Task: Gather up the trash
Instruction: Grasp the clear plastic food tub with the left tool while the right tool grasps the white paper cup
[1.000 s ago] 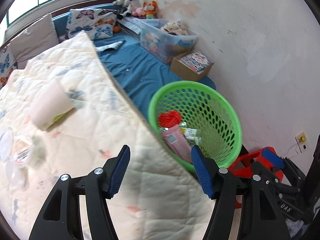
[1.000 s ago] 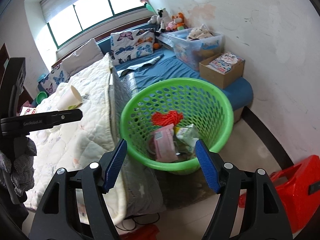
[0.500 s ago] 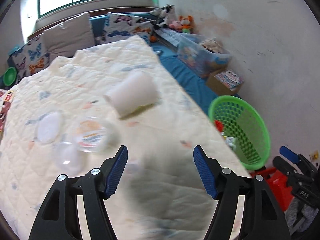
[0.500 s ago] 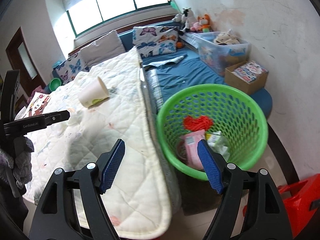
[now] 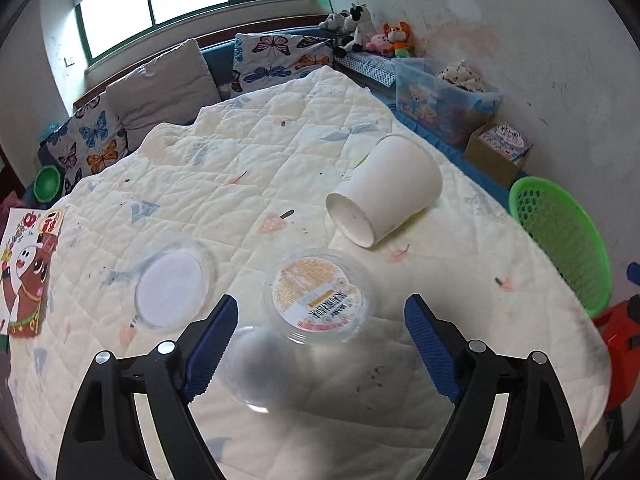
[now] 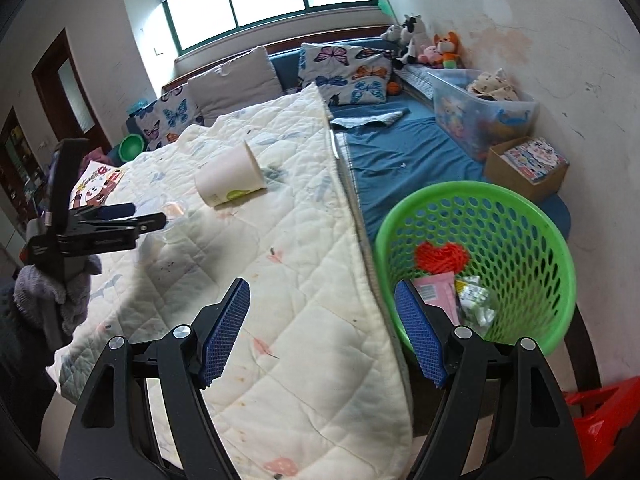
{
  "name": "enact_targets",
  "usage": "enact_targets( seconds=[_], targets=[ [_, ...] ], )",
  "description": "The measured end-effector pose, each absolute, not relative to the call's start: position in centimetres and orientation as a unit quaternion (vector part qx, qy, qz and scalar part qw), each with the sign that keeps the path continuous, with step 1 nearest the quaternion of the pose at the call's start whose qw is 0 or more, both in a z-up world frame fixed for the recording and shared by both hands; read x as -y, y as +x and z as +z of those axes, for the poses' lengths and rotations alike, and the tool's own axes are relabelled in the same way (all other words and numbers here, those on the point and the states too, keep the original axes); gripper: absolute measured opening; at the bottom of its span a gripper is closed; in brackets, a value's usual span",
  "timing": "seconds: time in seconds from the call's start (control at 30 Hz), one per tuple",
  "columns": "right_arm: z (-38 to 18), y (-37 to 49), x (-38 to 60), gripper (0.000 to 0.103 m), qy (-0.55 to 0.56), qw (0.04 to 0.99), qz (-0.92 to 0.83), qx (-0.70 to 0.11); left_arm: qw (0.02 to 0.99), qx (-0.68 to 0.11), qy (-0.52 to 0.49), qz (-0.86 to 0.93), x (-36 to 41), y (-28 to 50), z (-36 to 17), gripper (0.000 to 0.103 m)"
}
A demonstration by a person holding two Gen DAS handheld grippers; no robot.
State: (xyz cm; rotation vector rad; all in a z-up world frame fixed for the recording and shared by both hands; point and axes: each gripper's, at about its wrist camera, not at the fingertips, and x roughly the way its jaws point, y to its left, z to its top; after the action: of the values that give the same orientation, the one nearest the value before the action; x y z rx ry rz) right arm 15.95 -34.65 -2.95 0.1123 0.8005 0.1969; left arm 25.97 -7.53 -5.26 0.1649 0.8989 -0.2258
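Note:
My left gripper (image 5: 320, 312) hangs over the cream quilt (image 5: 248, 168), its jaws opening, pads touching nothing. Below and between them lie a clear tub with an orange label (image 5: 320, 300) and a clear plastic dome (image 5: 260, 368) close to the left finger. A clear lid (image 5: 172, 284) lies to the left, and a white paper cup (image 5: 384, 192) lies on its side beyond. My right gripper (image 6: 322, 332) is open and empty above the quilt's edge, beside the green basket (image 6: 552, 240). The basket holds a red net (image 6: 440, 258) and a pink packet (image 6: 436, 292).
Blue sheet (image 6: 400, 152) runs between the quilt and the wall. A clear storage box (image 6: 480, 116) and a cardboard box (image 6: 528, 164) stand on it. Pillows (image 5: 160, 84) line the head end. A picture book (image 5: 28, 272) lies at the left edge, and a red object (image 6: 600, 420) is on the floor.
The left gripper swung away from the basket, leftward over the quilt to the clear plastic pieces, and its jaws widened. The right gripper shifted left, from over the basket to the quilt's edge.

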Motion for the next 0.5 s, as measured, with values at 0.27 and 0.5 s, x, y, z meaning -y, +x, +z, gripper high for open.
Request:
enact_targets(
  seconds=[0.27, 0.5],
  targets=[
    [-3.2, 17.1, 33.0, 0.076, 0.049, 0.910, 0.105, -0.398, 0.878, -0.450, 0.101, -0.133, 7.6, 27.9, -7.0, 0.085],
    [-3.5, 18.1, 31.4, 0.076, 0.044, 0.905, 0.115, -0.407, 0.871, -0.456, 0.104, -0.150, 7.7, 28.8, -7.8, 0.082]
  ],
)
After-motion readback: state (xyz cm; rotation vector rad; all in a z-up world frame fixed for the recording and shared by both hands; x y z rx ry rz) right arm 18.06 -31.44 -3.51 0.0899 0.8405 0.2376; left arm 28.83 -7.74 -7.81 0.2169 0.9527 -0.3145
